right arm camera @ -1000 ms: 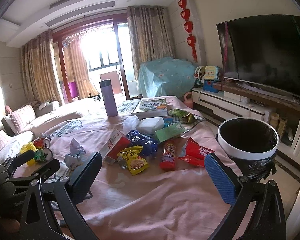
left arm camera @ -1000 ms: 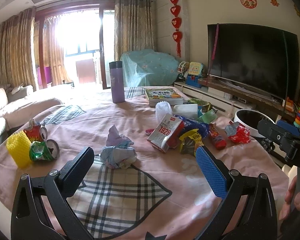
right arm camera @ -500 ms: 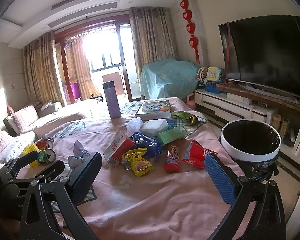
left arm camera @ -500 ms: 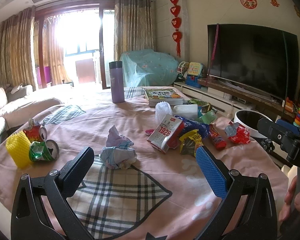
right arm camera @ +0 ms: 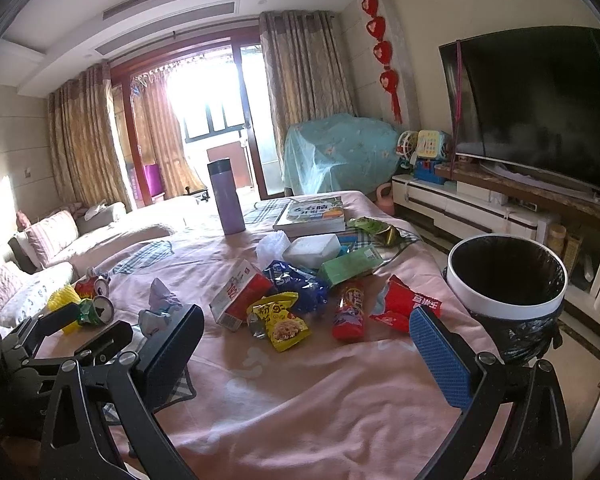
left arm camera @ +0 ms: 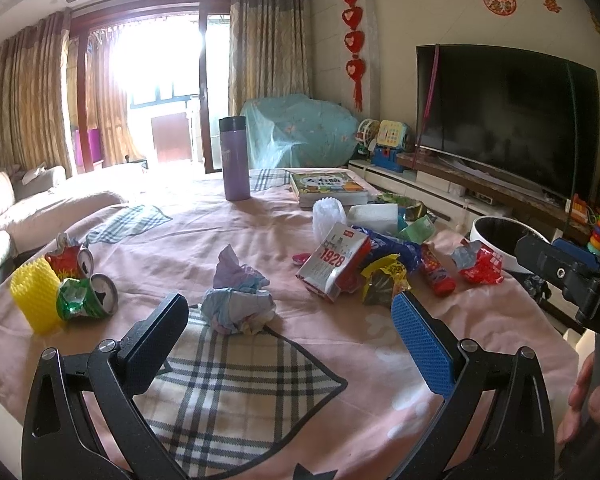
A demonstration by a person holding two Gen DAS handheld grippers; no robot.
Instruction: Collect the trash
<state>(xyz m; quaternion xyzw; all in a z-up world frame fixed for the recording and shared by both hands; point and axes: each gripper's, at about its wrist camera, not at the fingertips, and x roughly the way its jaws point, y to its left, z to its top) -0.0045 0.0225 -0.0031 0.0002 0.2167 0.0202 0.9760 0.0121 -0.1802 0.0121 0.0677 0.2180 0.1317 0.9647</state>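
Left gripper (left arm camera: 290,322), spread wide and holding nothing, above the near edge of a table covered with a pink cloth (left arm camera: 380,332) bearing a plaid patch (left arm camera: 236,376). Just ahead of its fingers lies a crumpled wad of pale tissue (left arm camera: 238,302). At the left edge of the cloth stand a yellow foam net sleeve (left arm camera: 34,300), a crushed green can (left arm camera: 86,296) touching it, and a crushed red can (left arm camera: 68,256) just behind. Toward the centre right lies the main cluster of litter: a red-and-white carton printed "1928" (left arm camera: 334,262), a yellow snack packet (left arm camera: 382,278) beside it, a blue wrapper (left arm camera: 392,246) behind, a red tube-shaped wrapper (left arm camera: 436,274), and a torn red packet (left arm camera: 480,266) nearest the table's right edge.

Right gripper (right arm camera: 306,334), likewise spread wide and empty, hovering over bare pink cloth near the table edge. The same cluster lies ahead of it, apart from both fingers. Behind the cluster rest a white foam block (right arm camera: 312,250), a green box (right arm camera: 350,266), a green foil packet (right arm camera: 374,228) and a white mesh sleeve (right arm camera: 272,248).

A white-rimmed trash bin with a black liner (right arm camera: 508,304) stands on the floor just beyond the table's right side, open. Farther back on the table: an upright purple thermos (right arm camera: 226,198) and a stack of books (right arm camera: 312,214). A television (right arm camera: 540,108) occupies the right wall.
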